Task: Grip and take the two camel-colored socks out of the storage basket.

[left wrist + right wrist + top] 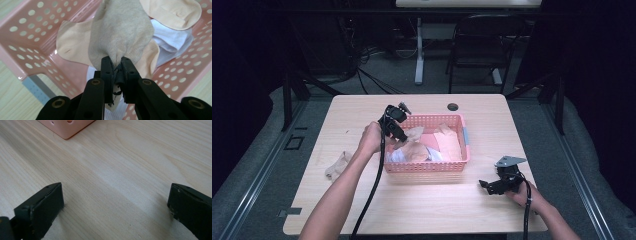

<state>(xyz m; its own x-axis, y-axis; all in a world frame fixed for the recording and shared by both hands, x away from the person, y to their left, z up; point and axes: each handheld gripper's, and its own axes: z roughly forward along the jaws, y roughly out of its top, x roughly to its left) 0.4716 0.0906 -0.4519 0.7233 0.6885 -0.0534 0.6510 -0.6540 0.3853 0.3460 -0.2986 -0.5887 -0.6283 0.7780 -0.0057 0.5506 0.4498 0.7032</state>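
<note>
From the high view we see the whole wooden table (362, 200), with a pink basket (427, 166) at its middle and one loose sock (338, 165) lying on the tabletop well to the left of it. The left gripper (403, 142) reaches into the basket's left end; the right gripper (486, 185) sits low over the table near the right front edge, well apart from the basket.

The left gripper view gives what the high view cannot: the jaws of the left gripper (115, 65) are clamped together on a bunched fold of a grey-beige sock (122, 30), which spreads out beyond the jaw tips over the basket's floor. Under it we note peach socks (72, 46) and a white sock (172, 41) against the perforated wall (27, 37).

In the right gripper view the right gripper (116, 203) has its jaws wide apart over bare wood, with a basket corner (66, 127) at the far left.

We read no writing or labels anywhere.
</note>
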